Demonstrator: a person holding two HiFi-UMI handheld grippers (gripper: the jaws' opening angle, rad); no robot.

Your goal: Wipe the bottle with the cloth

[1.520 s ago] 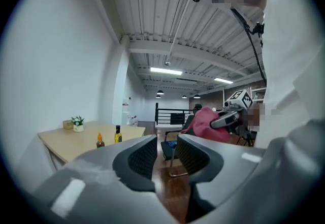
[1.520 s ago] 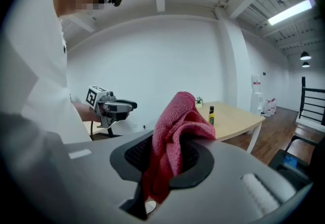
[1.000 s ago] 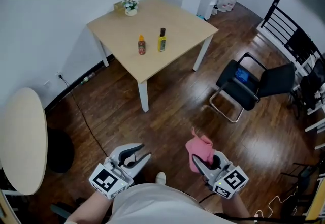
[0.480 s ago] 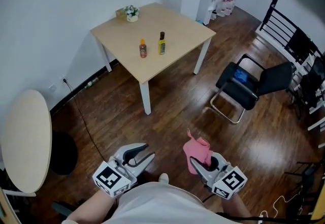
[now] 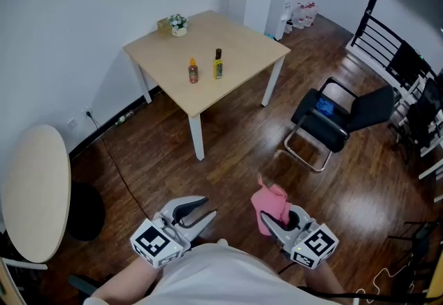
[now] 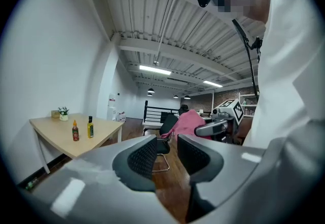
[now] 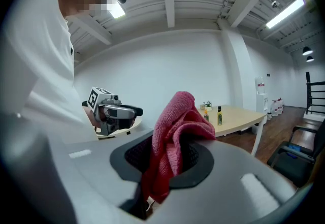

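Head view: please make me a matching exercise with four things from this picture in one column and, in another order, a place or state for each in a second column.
Things
1. pink cloth
2. yellow bottle
3. black chair
4. left gripper

Places or states
A. stands on the wooden floor
B. shut, with nothing between its jaws
C. clamped in the right gripper
D. upright on the square table

Pairs: 1-C, 2-D, 3-A, 4-B
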